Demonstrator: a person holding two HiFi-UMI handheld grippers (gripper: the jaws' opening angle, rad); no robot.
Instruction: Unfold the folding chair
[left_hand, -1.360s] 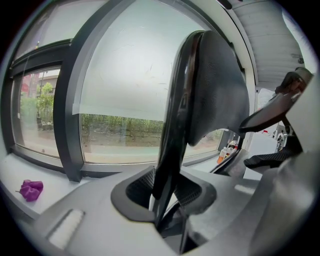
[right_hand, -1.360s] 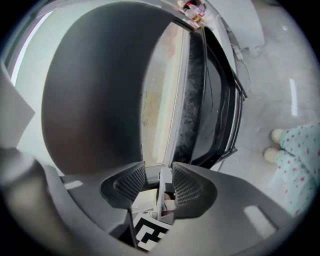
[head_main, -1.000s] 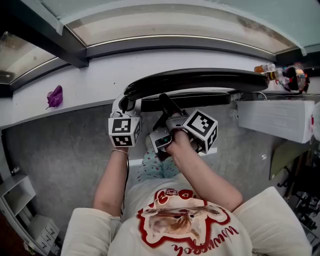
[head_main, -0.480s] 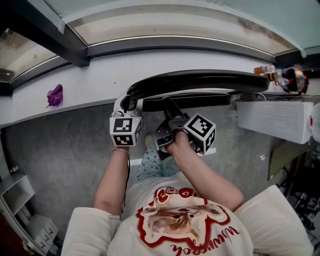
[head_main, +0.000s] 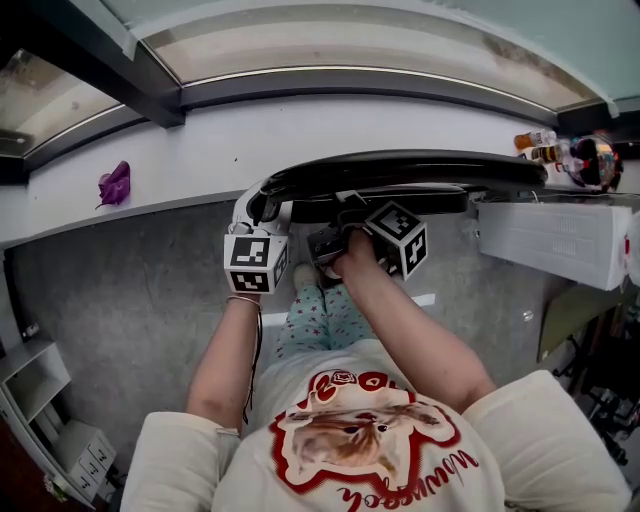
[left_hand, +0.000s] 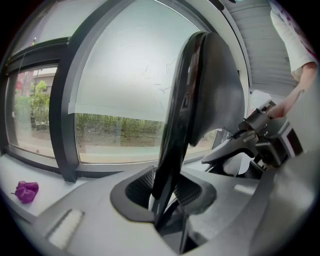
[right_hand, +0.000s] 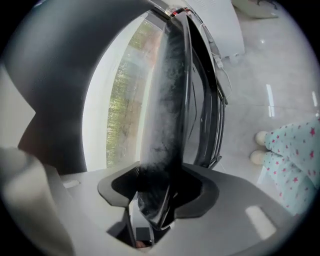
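Jaws on my left gripper (left_hand: 165, 192) pinch the thin black edge of the folding chair (head_main: 400, 168), which stands folded against the white sill (head_main: 180, 160). Those on my right gripper (right_hand: 159, 192) have just been closing on its padded panel (right_hand: 162, 100) and now grip it. I'd keep the left as a firm anchor and press the right down steadily, watching for slip.

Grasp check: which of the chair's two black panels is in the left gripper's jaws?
The longer, curved black panel, in the left gripper at its left end; the shorter panel lies nearer the person.
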